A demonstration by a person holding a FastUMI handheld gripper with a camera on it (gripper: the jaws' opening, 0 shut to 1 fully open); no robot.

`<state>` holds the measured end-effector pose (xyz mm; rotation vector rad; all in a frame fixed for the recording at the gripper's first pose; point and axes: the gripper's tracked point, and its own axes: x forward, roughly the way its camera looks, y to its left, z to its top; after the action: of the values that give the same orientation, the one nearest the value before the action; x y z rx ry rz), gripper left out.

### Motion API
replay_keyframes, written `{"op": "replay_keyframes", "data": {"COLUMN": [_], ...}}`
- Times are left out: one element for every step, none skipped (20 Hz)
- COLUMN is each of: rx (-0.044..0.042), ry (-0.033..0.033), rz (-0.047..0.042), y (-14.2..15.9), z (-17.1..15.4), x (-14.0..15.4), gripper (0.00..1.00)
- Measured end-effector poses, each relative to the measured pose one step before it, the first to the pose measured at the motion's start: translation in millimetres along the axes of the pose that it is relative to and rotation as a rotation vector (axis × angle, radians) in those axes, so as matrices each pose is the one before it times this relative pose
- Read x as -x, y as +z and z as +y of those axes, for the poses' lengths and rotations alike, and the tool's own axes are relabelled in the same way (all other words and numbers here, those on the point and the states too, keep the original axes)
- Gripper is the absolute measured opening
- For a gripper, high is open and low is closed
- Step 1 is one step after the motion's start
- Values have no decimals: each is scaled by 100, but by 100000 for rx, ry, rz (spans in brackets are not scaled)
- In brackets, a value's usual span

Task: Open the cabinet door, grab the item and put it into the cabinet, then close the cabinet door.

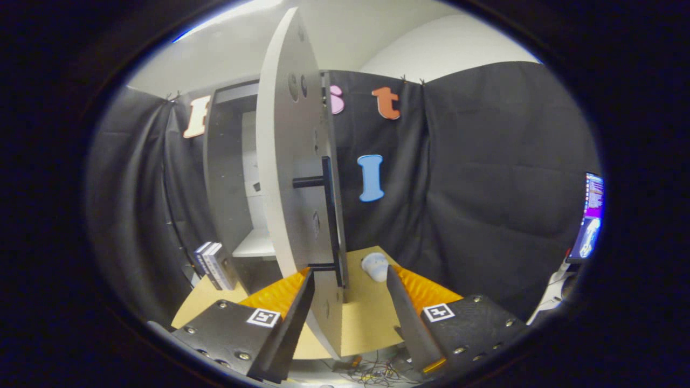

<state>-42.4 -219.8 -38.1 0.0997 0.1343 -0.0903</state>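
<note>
Claw point(349, 277) spread wide, nothing pinched, fingers straddling the lower edge of the cabinet door point(294, 178). Door swung open, seen nearly edge-on, its dark bar handle point(333, 221) just ahead of and between the fingers. Cabinet point(229, 178) stood open beyond, pale shelf point(257, 245) inside. Small whitish item point(375, 267) lay on the tabletop point(366, 318), just beyond the right fingertip. Books point(214, 264) stood left of the cabinet.

Black cloth point(485, 178) hangs as the booth's wall on all sides, with a pale ceiling point(377, 37) above it. A tan bench point(366, 318) stands below. A lit screen point(590, 215) glows at the far right, and what may be loose wires point(372, 372) lie beneath the bench edge.
</note>
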Motion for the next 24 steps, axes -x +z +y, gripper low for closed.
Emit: {"op": "replay_keyframes", "data": {"rx": [490, 97, -81, 40, -30, 171, 19, 297, 835, 925, 472, 77, -475, -187, 73, 339, 145, -493, -1127, -807, -701, -1171, -1189, -404], "ry": [1862, 2599, 2476, 2313, 1965, 2045, 1532, 1058, 1017, 895, 994, 1133, 1602, 1754, 1513, 141, 1161, 1539, 1409, 1084, 1174, 664, 826, 546], "rz": [267, 413, 438, 460, 6, -95, 104, 211, 256, 474, 545, 243, -207, 93, 145, -184, -787, 446, 58, 144, 376, -128, 655, -384], "y": [-214, 47, 20, -88, -42, -38, -2, -32, -105, -183, -233, -223, 17, -93, -36, 24, 236, -168, -27, -84, -44, -62, 62, 195], "z": [1078, 859, 1081, 998, 998, 949, 955, 611, 727, 350, 790, 869, 918, 819, 848, 893, 514, 1126, 859, 733, 663, 464, 427, 355], "x": [-412, -29, -245, -12, -447, -328, -435, -713, -749, -830, -704, -573, -509, -768, -691, -833, -965, -884, -948, -966, -1011, -1049, -1039, -215], "gripper": [81, 81, 81, 81, 81, 81, 81, 81, 81, 81, 81, 81, 81, 82, 83, 85, 87, 89, 92, 94, 94, 95, 95, 96]}}
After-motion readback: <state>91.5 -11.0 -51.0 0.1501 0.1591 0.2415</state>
